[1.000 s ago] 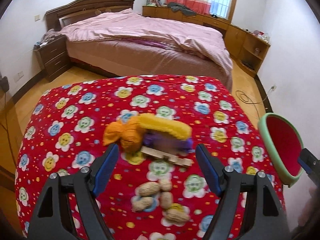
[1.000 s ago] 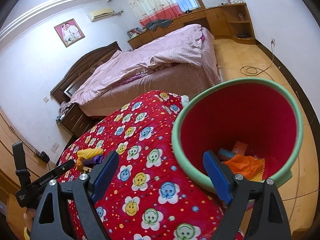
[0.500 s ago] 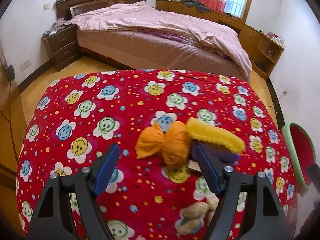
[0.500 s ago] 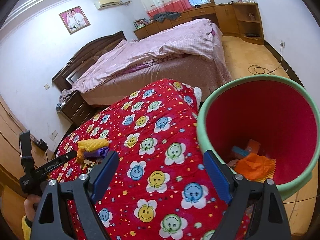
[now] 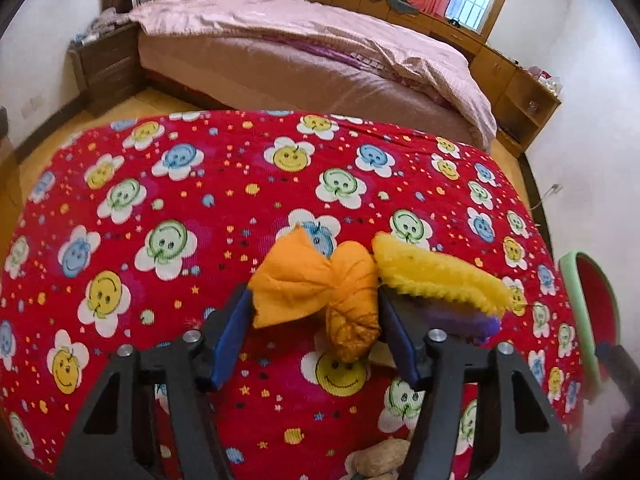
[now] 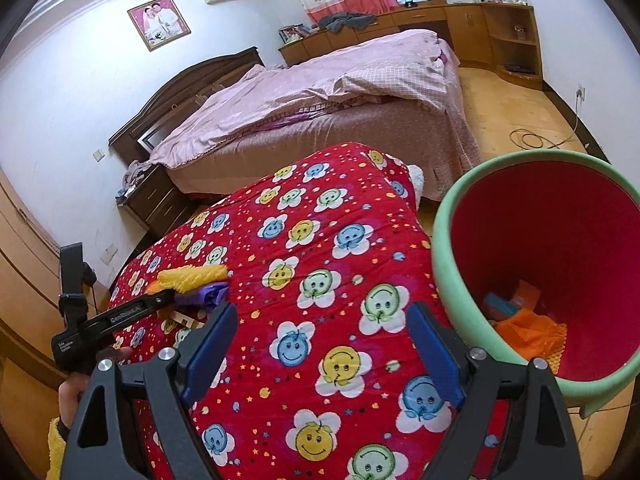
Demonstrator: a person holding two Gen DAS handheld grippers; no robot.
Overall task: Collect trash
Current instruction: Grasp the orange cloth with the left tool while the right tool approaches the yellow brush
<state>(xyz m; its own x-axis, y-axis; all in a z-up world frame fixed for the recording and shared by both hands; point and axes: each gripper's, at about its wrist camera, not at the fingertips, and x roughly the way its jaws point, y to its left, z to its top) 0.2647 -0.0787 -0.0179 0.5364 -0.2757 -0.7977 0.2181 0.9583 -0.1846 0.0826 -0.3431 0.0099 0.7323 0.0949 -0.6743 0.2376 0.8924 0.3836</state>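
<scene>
An orange crumpled wrapper (image 5: 320, 286) lies on the red flowered cloth (image 5: 200, 208). My left gripper (image 5: 316, 328) is open with its blue pads on either side of the wrapper. A yellow fuzzy piece (image 5: 436, 276) lies over a purple wrapper (image 5: 464, 316) just right of it; both also show in the right wrist view (image 6: 192, 276). Peanut shells (image 5: 380, 460) lie near the bottom edge. My right gripper (image 6: 320, 344) is open and empty above the cloth, left of the green-rimmed red bin (image 6: 440, 248), which holds orange and blue trash (image 6: 524, 324).
A bed with a pink cover (image 5: 320, 40) stands behind the table. A nightstand (image 5: 108, 64) is at the left, wooden cabinets (image 5: 520, 88) along the far wall. A cable (image 6: 536, 138) lies on the wooden floor. A small wooden piece (image 6: 184, 320) lies near the purple wrapper.
My left gripper has moved forward and down, its jaws closing in around the orange wrapper. The peanut shells have slid toward the bottom edge. My right gripper shifted slightly left of the bin.
</scene>
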